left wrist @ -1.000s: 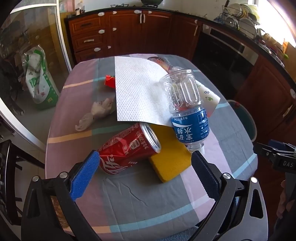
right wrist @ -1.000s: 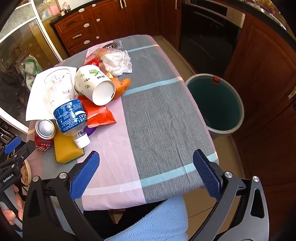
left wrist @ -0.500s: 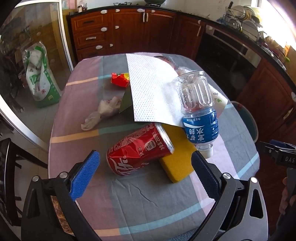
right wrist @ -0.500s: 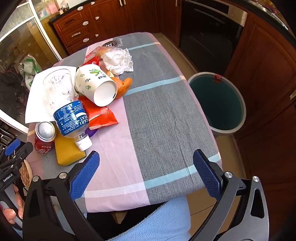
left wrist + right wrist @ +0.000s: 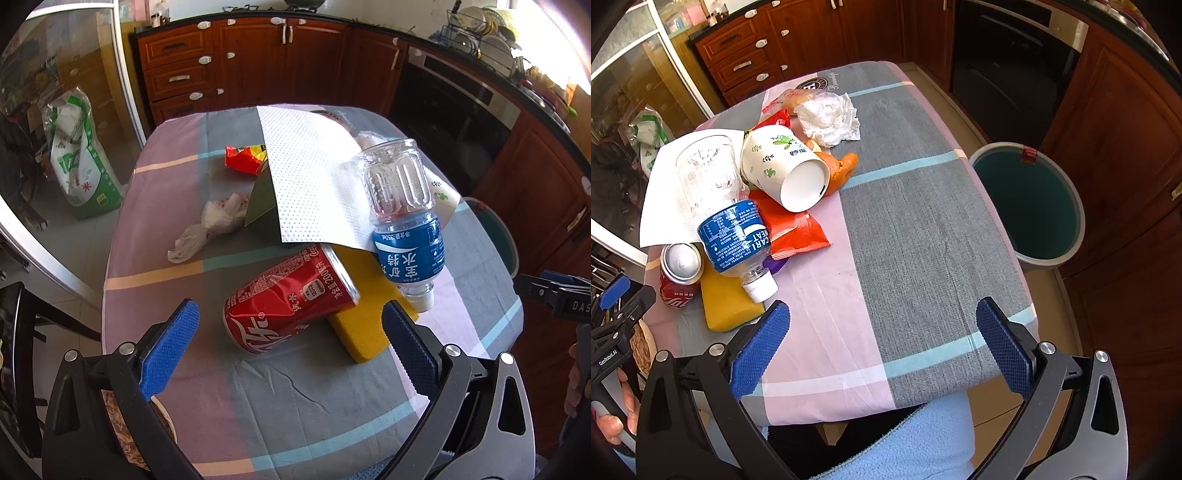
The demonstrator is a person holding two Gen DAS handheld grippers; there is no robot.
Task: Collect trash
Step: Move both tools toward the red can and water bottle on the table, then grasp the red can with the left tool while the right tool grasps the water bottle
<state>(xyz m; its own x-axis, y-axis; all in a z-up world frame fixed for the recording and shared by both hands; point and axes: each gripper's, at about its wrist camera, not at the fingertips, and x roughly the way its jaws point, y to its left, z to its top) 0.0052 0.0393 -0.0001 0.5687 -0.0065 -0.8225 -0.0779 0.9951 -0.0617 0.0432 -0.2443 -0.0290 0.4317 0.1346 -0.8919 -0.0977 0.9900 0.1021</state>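
Note:
Trash lies on a checked tablecloth (image 5: 303, 402). A red cola can (image 5: 288, 299) lies on its side by a yellow sponge (image 5: 365, 325), with a clear water bottle (image 5: 402, 218) and a white paper towel (image 5: 314, 177) over them. My left gripper (image 5: 291, 350) is open, just short of the can. My right gripper (image 5: 882, 350) is open and empty above the table's near edge. In the right wrist view I see the bottle (image 5: 727, 218), a paper cup (image 5: 786, 170), a red wrapper (image 5: 794, 229), crumpled tissue (image 5: 829, 118) and the can (image 5: 679, 277).
A round bin (image 5: 1030, 206) with a teal liner stands on the floor right of the table. A crumpled plastic bag (image 5: 210, 221) and a red snack wrapper (image 5: 245, 158) lie further back. Wooden cabinets (image 5: 258, 62) and an oven (image 5: 1008, 51) surround the table. A chair (image 5: 18, 350) stands at left.
My left gripper has drifted left and slightly back, so the can and bottle sit more to the right in its view. The right gripper has barely moved. Both stay open.

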